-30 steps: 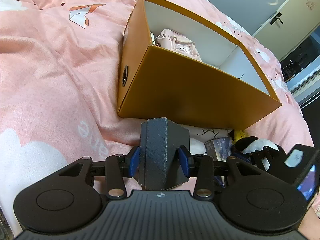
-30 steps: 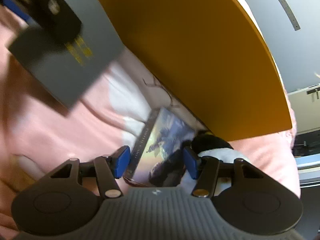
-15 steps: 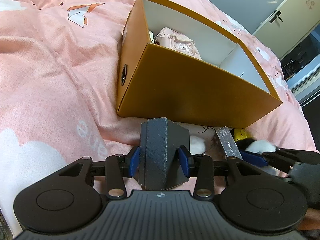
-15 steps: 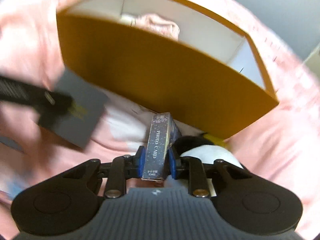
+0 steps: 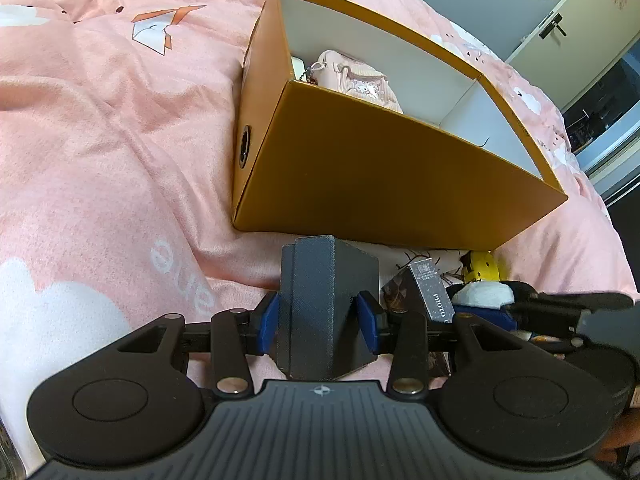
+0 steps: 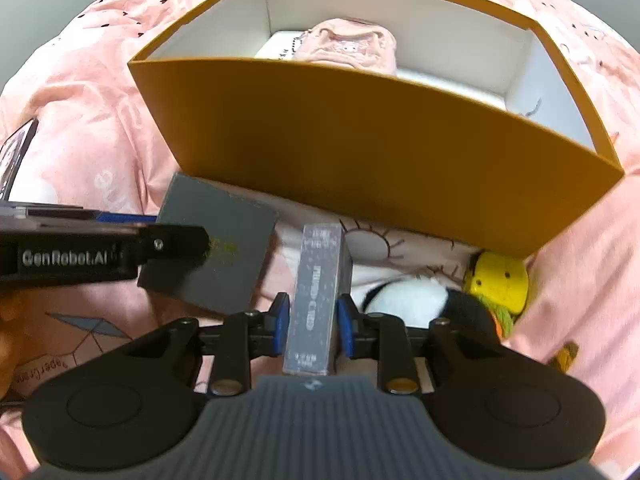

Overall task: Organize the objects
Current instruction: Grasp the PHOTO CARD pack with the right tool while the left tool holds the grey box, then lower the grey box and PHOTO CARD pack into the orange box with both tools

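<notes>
An open orange box (image 5: 380, 176) with a white inside lies on the pink bed; it also shows in the right wrist view (image 6: 360, 148). A pink pouch (image 5: 356, 80) lies inside it, seen too in the right wrist view (image 6: 348, 46). My left gripper (image 5: 318, 318) is shut on a dark grey box (image 5: 320, 304), held just in front of the orange box's near wall; that grey box shows in the right wrist view (image 6: 216, 244). My right gripper (image 6: 314, 320) is shut on a slim photo card box (image 6: 318, 288), held upright, to the right of the left gripper (image 5: 434, 292).
A black and white plush toy (image 6: 404, 296) and a yellow toy (image 6: 498, 280) lie on the bedding by the orange box's near right corner. The pink bedspread (image 5: 100, 140) spreads to the left. A cupboard door (image 5: 560, 28) stands far right.
My right gripper closed on the photo card box, turned it upright and lifted it, so the orange box's inside came into its view. My left gripper kept hold of the grey box, hardly moving.
</notes>
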Demonstrator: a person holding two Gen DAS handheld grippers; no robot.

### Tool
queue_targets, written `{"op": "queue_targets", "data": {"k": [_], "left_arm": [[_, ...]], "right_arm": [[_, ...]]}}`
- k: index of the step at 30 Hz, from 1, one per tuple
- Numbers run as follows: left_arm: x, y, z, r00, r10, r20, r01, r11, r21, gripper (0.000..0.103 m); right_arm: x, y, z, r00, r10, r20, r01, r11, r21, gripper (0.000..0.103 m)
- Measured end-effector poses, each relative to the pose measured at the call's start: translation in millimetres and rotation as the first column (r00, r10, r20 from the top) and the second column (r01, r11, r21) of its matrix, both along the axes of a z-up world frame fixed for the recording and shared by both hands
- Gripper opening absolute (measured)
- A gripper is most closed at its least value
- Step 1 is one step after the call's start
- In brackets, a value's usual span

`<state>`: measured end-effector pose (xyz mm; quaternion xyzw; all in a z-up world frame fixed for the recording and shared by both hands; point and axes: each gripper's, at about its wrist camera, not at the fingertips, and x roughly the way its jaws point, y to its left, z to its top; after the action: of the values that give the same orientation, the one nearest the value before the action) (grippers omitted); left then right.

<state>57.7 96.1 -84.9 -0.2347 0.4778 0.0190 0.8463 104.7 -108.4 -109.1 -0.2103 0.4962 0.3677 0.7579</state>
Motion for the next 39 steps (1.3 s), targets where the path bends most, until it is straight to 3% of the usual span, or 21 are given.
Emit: {"op": "queue_targets", "data": {"k": [6,13,18,25,30,34,39], "left_arm": [[1.1,-0.6,-0.6,1.000,-0.004,-0.007,0.004,1.000,0.006,0.048],[-1.2,-8.2,10.1,1.000,-0.022,0.023,0.021,0.999,0.035,0.047],[-8.7,-18.4,34.9,0.995,-0.066,0.079,0.061,0.996,0.067,0.047],[-18.5,-20.9,87.0,0.970,-0.085,0.229,0.070,0.995,0.073,0.046],[-5.9,-13.2,128.2,0.941,-0.097,0.325,0.087,0.995,0.046,0.046],[21.2,0.3,150.0,0.930,-0.095,0.354,0.094,0.995,0.019,0.046],[69.9,16.7,136.2,0.959,-0.043,0.281,0.068,0.994,-0.081,0.046]], "right_arm": [[9.5,3.1,-2.0,1.000,0.011,-0.020,-0.012,1.000,-0.014,0.030],[0.6,-20.1,12.5,1.000,-0.016,-0.018,0.018,0.997,0.071,0.025],[-7.1,-38.6,43.4,1.000,-0.019,-0.018,0.022,0.978,0.206,0.025],[-6.8,-67.5,99.9,0.997,-0.056,0.053,0.034,0.937,0.349,0.025],[-1.2,-75.9,140.2,0.989,-0.078,0.125,0.015,0.897,0.442,0.025],[13.6,-67.9,162.3,0.976,-0.103,0.191,-0.002,0.876,0.483,0.024],[49.4,-52.0,156.6,0.968,-0.177,0.178,0.068,0.868,0.493,0.025]]}}
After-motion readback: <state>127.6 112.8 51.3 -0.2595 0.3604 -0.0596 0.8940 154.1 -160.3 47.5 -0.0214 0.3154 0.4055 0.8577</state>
